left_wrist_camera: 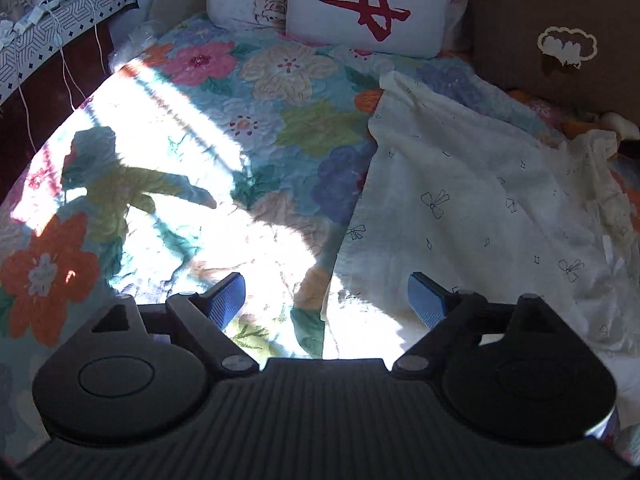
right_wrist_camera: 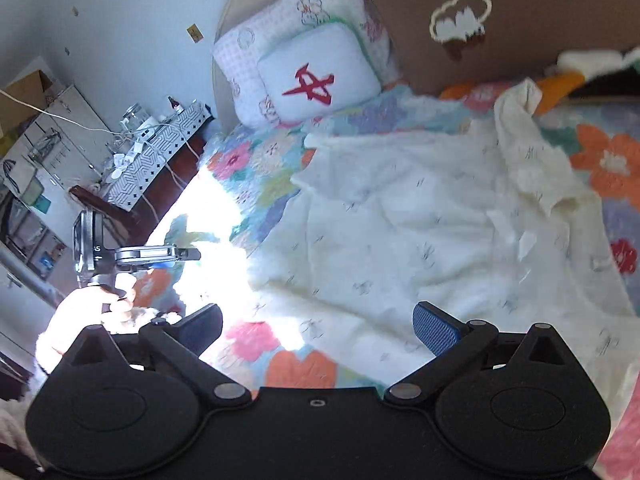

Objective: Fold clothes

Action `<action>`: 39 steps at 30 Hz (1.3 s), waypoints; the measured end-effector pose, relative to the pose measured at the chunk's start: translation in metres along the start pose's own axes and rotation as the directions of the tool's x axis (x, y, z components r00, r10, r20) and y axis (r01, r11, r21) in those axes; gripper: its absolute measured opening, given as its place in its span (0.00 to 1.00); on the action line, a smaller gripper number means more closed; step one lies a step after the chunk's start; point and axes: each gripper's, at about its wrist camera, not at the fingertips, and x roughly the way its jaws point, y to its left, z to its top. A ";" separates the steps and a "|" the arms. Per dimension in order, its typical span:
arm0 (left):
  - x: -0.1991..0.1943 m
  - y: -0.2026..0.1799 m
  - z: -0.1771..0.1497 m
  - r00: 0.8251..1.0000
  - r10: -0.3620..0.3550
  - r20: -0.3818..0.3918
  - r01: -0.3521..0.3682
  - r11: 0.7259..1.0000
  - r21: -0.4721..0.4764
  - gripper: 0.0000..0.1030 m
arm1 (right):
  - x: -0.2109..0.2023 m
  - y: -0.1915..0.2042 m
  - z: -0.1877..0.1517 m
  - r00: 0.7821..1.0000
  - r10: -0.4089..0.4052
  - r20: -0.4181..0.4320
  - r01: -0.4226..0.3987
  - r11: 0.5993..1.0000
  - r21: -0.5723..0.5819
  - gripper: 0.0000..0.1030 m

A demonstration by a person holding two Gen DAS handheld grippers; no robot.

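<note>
We hold our left gripper (left_wrist_camera: 326, 300) wide open over the flower-patterned quilted bedspread (left_wrist_camera: 260, 120), nothing between its blue pads. To its right lies the crumpled cream garment printed with small bows (left_wrist_camera: 472, 208). Our right gripper (right_wrist_camera: 318, 326) gapes empty above that cloth.

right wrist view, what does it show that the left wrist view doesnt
Only the right wrist view: the left tool seen from outside, the hand that holds it, and the right tool, open with nothing between its pads.
Only the left wrist view: the left tool's own open pads and its shadow on the sunlit quilt.
Both: the white garment spread on the quilt, and the pillow with a red character.
</note>
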 end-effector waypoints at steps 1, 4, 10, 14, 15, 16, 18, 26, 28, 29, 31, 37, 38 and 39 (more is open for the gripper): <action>0.000 0.004 -0.002 1.000 -0.016 -0.009 0.016 1.000 -0.014 0.92 | 0.000 0.004 -0.003 1.000 -0.008 -0.026 0.008 1.000 -0.006 1.00; 0.020 0.009 -0.016 0.995 -0.055 -0.088 0.046 0.994 -0.098 0.93 | 0.018 0.014 -0.016 0.991 -0.117 -0.058 0.108 0.984 -0.142 1.00; 0.080 -0.021 -0.053 0.953 -0.114 -0.280 0.056 0.977 -0.207 0.93 | 0.099 0.018 -0.046 0.945 -0.291 -0.147 0.226 0.909 -0.349 0.93; 0.100 -0.040 -0.059 0.958 -0.097 -0.269 0.026 0.967 -0.255 0.93 | 0.124 0.023 -0.049 0.942 -0.306 -0.138 0.226 0.883 -0.412 0.93; 0.105 -0.041 -0.060 0.961 -0.086 -0.261 0.013 0.963 -0.270 0.93 | 0.130 0.024 -0.050 0.939 -0.317 -0.132 0.232 0.870 -0.434 0.93; 0.111 -0.040 -0.061 0.965 -0.090 -0.247 0.015 0.957 -0.290 0.90 | 0.136 0.026 -0.053 0.930 -0.347 -0.120 0.253 0.843 -0.475 0.93; 0.114 -0.037 -0.068 0.980 -0.172 -0.103 0.134 0.944 -0.303 0.66 | 0.151 0.028 -0.060 0.907 -0.408 -0.103 0.287 0.779 -0.558 0.93; 0.049 -0.049 -0.065 0.980 -0.047 0.193 0.071 0.990 -0.121 0.02 | 0.179 0.012 -0.074 0.863 -0.499 -0.081 0.304 0.641 -0.705 0.02; 0.007 -0.054 -0.064 0.942 0.024 0.335 -0.022 1.000 -0.010 0.01 | 0.163 0.017 -0.071 0.884 -0.466 -0.050 0.306 0.655 -0.691 0.03; -0.010 -0.055 -0.066 0.915 0.068 0.398 -0.080 0.997 0.014 0.01 | 0.152 0.023 -0.070 0.899 -0.438 -0.016 0.308 0.657 -0.688 0.05; -0.034 -0.047 -0.069 0.885 0.125 0.448 -0.142 0.990 0.003 0.01 | 0.138 0.030 -0.071 0.926 -0.376 -0.026 0.255 0.676 -0.691 0.05; 0.016 -0.009 -0.060 0.990 -0.059 0.130 0.082 0.980 -0.183 0.10 | 0.168 0.026 -0.087 0.877 -0.434 -0.206 0.164 0.674 -0.720 0.05; 0.027 -0.008 -0.061 0.992 -0.096 0.082 0.112 0.970 -0.217 0.14 | 0.171 0.027 -0.090 0.869 -0.453 -0.200 0.171 0.653 -0.738 0.05; 0.038 -0.007 -0.062 0.991 -0.130 0.041 0.136 0.958 -0.254 0.26 | 0.175 0.028 -0.094 0.860 -0.473 -0.194 0.177 0.632 -0.755 0.05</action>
